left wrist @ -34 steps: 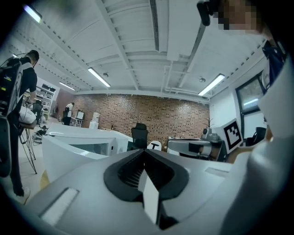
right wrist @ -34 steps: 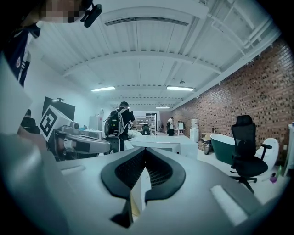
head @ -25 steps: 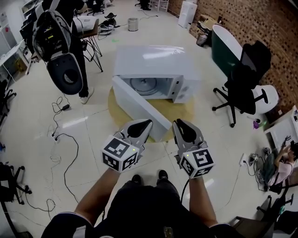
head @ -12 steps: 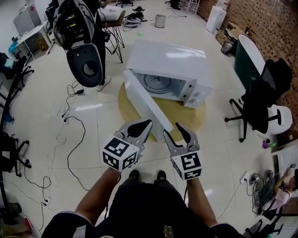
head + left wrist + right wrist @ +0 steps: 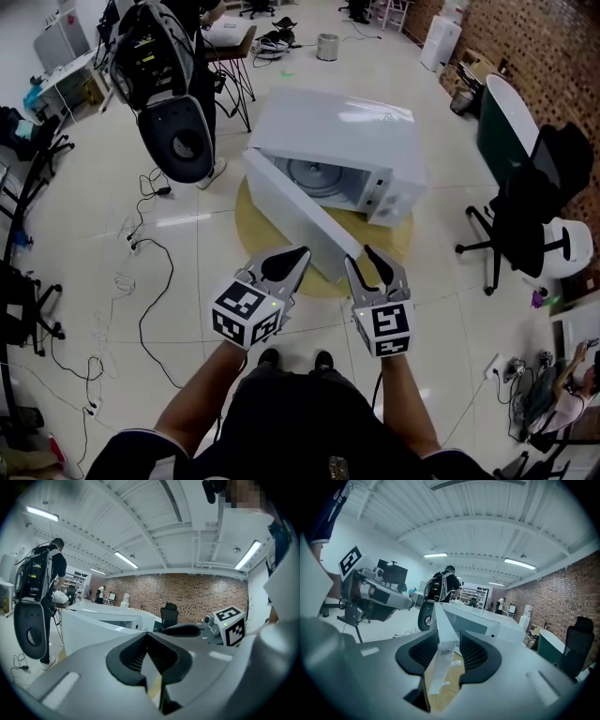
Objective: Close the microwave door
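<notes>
An open office-cum-lab; brick wall (image 5: 544,37), swivel chair (image 5: 539,187), loose cables (image 5: 141,319) across the tiled floor (image 5: 75,216) (strip lights (image 5: 519,563) overhead).

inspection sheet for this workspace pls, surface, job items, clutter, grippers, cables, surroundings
surface: round wooden table, low on a tiled floor
job's things: white microwave on the table; its door swung wide open, turntable visible inside
clutter: nothing seen on the table beside the microwave
grippers: right gripper jaws closing, with the door's free edge between them, pads not pressing; left gripper shut, empty, beside the door
cables: loose black cables on the floor, left
surroundings: office chair, brick wall, person with backpack rig
</notes>
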Demonstrator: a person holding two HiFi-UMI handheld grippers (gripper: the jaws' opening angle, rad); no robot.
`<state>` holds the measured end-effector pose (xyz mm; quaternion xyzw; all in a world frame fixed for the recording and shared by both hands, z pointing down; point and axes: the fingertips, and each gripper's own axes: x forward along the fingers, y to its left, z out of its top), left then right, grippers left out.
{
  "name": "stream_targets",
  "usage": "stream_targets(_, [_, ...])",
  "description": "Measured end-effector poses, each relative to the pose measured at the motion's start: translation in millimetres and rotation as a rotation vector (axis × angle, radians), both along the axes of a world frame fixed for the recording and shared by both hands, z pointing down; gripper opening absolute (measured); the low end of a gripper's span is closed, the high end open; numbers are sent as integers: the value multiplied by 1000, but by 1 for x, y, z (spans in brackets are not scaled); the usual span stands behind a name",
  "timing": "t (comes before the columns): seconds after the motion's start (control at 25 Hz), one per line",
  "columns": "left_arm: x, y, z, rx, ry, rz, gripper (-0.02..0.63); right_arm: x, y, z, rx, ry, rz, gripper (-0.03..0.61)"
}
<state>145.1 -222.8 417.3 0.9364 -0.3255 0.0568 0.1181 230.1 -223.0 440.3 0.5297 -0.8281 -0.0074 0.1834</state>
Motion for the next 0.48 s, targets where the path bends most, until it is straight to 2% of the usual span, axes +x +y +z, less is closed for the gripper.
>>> stream_targets(0.48, [27,-25,2,-3,-17,32,11,65,-62,-4,31,40,143,34])
